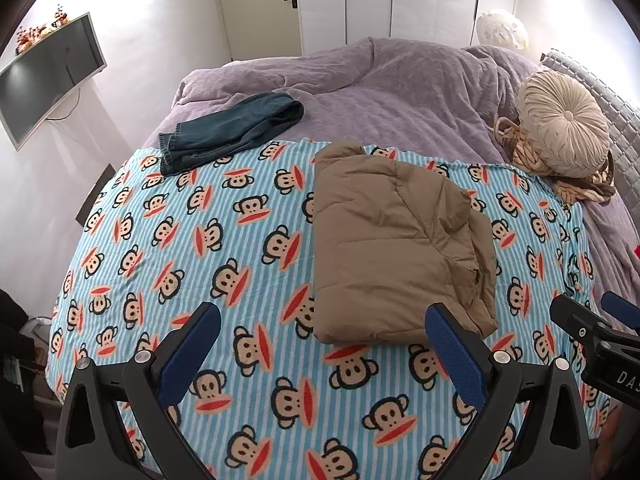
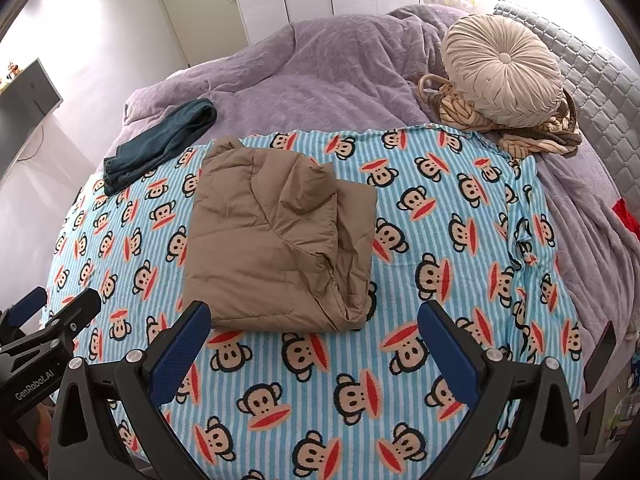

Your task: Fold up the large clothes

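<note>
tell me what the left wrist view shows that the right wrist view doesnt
Only the left wrist view shows the door handle on the far wall and the whole wall screen, which the right view cuts off at its edge.

Only the right wrist view shows a dark phone-like slab at the bed's right edge.

Both show the folded brown jacket on the monkey-print sheet, the jeans, the round cushion, and the left gripper and right gripper open, holding nothing.

You can read "GenRobot.AI" in white on the left gripper [image 2: 48, 316] body in the right wrist view; on the right gripper [image 1: 592, 312], only "DAS" shows, cut off.
</note>
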Motion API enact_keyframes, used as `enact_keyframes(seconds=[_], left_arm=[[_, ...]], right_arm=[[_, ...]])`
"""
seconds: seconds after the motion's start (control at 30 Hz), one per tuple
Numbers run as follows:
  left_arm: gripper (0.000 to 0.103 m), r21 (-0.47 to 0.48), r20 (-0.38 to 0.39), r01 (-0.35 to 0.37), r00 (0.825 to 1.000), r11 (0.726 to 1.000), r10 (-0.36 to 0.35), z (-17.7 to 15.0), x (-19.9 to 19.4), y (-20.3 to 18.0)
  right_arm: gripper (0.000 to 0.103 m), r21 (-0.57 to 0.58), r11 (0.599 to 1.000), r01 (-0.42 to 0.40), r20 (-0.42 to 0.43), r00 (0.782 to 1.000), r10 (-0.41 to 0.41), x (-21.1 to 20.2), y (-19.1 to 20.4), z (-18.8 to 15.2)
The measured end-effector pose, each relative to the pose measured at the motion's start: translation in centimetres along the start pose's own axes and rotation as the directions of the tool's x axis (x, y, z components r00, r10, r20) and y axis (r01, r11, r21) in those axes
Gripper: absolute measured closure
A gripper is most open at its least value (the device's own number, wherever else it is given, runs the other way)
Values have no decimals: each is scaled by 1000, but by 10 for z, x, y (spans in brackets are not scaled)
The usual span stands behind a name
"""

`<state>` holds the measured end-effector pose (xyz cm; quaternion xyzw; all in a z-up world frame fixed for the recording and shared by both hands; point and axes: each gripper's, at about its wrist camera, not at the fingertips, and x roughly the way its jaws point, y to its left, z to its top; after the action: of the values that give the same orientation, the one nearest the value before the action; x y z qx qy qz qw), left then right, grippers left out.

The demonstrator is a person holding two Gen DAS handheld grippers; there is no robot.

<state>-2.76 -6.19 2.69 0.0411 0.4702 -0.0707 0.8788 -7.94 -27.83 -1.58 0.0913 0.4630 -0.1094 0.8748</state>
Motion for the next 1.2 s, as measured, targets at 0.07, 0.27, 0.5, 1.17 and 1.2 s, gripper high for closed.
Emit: enact_keyframes(seconds=[0.07,0.27,0.5,1.17,1.2], left_arm=[[1,1,0,-1,1000,1000,1,0,0,0],[1,2,0,-3,1000,1000,3,0,1,0],[1,3,-1,0,1000,1000,0,1,2,0],[1,7,-2,2,1000,1000,-1,4,6,1],[1,7,-2,1,1000,1000,-1,3,6,0]], right_arm=[[0,3,1000,0,1,1000,0,0,-1,0],[0,4,1000,1,1,1000,-1,1,-1,0],[0,2,1000,0,1,1000,0,1,-1,1],[0,2,1000,-1,2,1000,1,1,0,2],[0,1,1000,-1,1,1000,1,2,1,2]])
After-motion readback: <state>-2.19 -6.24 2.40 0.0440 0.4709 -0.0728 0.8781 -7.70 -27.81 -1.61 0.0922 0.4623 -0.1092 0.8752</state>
